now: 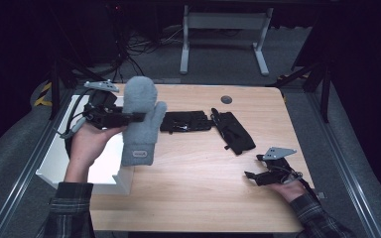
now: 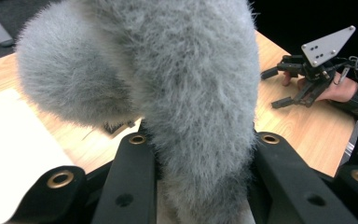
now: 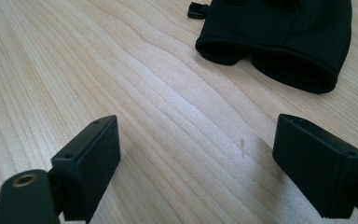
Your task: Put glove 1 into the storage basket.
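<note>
**Over the white box, mitten in the left tool**

Between the jaws of my left tool (image 1: 129, 117) I am holding the grey fleece mitten (image 1: 140, 119), pinched across its middle so that the fingertip end is standing up and the cuff with its small label is hanging down. From the left gripper view the fleece (image 2: 186, 93) is bulging out past both black jaws, so the grip is looking firm but soft. The mitten is hanging in the air over the edge where the white box (image 1: 104, 168) is meeting the bench (image 1: 203, 198), with the cuff just above the box's near corner.

To do this step well, I am judging that I should be keeping the squeeze steady, since fleece compresses and can creep out of a loose pinch. I should be carrying it level and slowly, letting the dangling cuff clear the box wall before lowering, and only then be easing the jaws apart.

Farther along the bench, two black gloves (image 1: 206, 124) are lying flat near the middle. My right tool (image 1: 253, 176) is resting low at the right edge, its jaws standing apart with nothing between them, one black glove (image 3: 279, 37) lying just ahead.
</note>
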Action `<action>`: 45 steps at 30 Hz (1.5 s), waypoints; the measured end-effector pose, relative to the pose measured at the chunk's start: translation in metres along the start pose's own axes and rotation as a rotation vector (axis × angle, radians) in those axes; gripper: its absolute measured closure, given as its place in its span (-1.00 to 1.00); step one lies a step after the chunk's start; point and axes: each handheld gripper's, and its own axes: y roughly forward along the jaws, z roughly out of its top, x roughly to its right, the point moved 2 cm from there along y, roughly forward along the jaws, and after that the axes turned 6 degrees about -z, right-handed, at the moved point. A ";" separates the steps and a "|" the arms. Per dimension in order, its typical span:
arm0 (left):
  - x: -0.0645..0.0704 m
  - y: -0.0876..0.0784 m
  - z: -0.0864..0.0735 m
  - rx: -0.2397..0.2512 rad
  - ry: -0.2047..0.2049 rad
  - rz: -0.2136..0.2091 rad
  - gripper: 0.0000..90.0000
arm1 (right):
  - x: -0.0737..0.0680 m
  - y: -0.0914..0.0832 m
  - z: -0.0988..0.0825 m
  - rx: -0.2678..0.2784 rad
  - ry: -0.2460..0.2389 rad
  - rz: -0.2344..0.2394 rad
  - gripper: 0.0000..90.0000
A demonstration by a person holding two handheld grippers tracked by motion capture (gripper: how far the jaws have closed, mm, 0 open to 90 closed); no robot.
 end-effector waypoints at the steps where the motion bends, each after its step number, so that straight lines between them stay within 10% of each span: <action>1: -0.002 -0.003 -0.001 0.006 -0.005 -0.001 0.60 | 0.000 0.000 0.000 0.000 0.000 0.000 -0.65; 14: -0.016 -0.062 -0.007 0.076 -0.027 0.079 0.60 | 0.000 0.000 0.000 0.000 0.001 -0.001 -0.65; 25: -0.044 -0.086 -0.042 0.058 -0.106 0.142 0.60 | 0.000 0.000 0.000 0.001 0.002 -0.004 -0.65; 45: -0.096 -0.017 -0.107 -0.115 -0.248 0.109 0.60 | 0.001 0.001 0.001 0.000 0.004 -0.007 -0.65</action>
